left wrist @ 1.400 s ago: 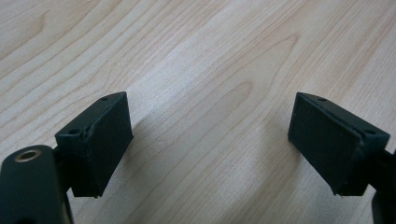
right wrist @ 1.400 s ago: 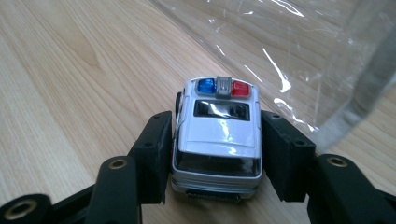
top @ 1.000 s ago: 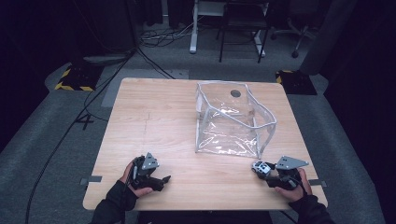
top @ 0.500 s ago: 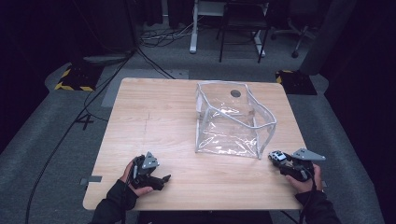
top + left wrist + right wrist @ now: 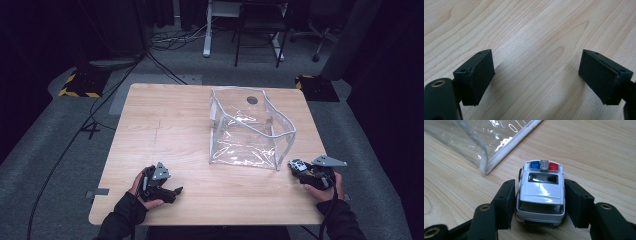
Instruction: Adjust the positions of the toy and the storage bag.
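Our right tongs (image 5: 537,195) flank a white toy police car (image 5: 541,192) on the bench (image 5: 175,125) — jaws just eased apart, with a sliver of gap at each side — beside the clear plastic bag (image 5: 250,131). We read no lettering. Our left tongs (image 5: 536,75) rest spread, empty.

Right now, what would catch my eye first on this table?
Probably the clear plastic bag standing open in the middle of the wooden table. Beside its near corner, a white toy police car with blue and red roof lights sits between the jaws of the right gripper. The left gripper is open over bare wood.
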